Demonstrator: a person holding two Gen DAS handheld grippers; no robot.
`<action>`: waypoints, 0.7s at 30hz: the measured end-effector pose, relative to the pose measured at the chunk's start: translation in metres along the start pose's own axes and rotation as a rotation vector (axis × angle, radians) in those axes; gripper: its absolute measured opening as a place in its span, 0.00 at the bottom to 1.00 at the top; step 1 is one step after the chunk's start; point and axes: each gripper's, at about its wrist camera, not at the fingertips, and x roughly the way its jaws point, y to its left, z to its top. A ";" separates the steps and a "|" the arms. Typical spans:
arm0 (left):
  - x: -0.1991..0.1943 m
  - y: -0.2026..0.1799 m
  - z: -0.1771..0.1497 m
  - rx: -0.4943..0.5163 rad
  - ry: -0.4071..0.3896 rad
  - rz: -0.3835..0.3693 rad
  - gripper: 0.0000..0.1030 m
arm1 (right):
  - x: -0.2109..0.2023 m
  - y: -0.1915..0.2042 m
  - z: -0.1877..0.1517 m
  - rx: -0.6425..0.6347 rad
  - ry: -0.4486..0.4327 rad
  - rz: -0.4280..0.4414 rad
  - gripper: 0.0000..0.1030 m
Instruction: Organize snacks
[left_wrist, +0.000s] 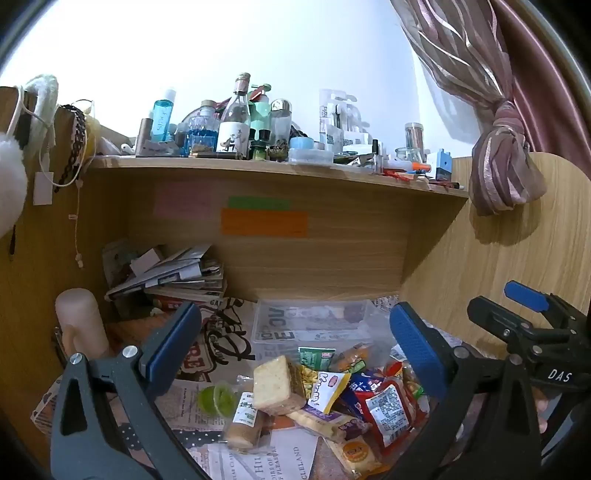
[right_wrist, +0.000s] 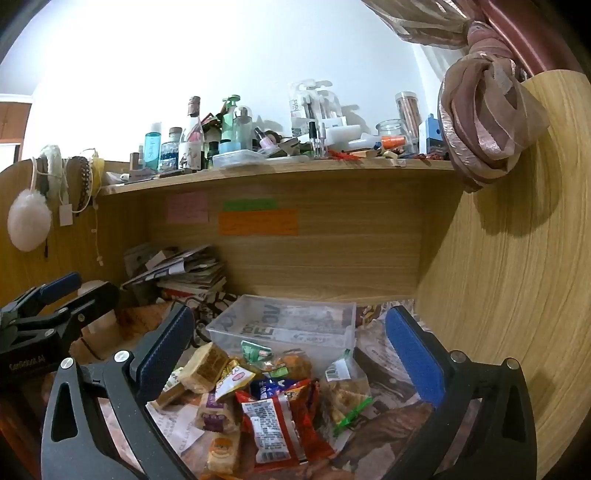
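A pile of wrapped snacks (left_wrist: 332, 398) lies on the newspaper-print desk cover, also in the right wrist view (right_wrist: 258, 398). It includes a square cracker pack (left_wrist: 275, 386), a red packet (left_wrist: 388, 410), a yellow packet (left_wrist: 330, 387) and a green jelly cup (left_wrist: 218, 398). A clear plastic box (left_wrist: 314, 325) stands behind the pile, empty (right_wrist: 284, 325). My left gripper (left_wrist: 295, 354) is open above the pile. My right gripper (right_wrist: 291, 354) is open above the pile; it shows at the right of the left wrist view (left_wrist: 528, 321).
A wooden shelf (left_wrist: 258, 166) above holds many bottles and jars. Stacked books and papers (left_wrist: 173, 277) lie at the back left. A pale cylinder (left_wrist: 79, 321) stands at the left. Wooden side panels close both sides; a knotted curtain (left_wrist: 506, 162) hangs at the right.
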 end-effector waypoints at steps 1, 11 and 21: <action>-0.001 -0.002 0.000 0.005 0.000 0.002 1.00 | 0.000 0.000 0.000 -0.006 -0.007 0.000 1.00; 0.005 0.003 -0.001 -0.010 0.010 -0.022 1.00 | 0.005 0.003 -0.003 -0.009 -0.003 -0.001 1.00; 0.006 0.001 -0.002 -0.009 0.008 -0.023 1.00 | 0.011 0.001 -0.004 0.003 0.006 0.004 1.00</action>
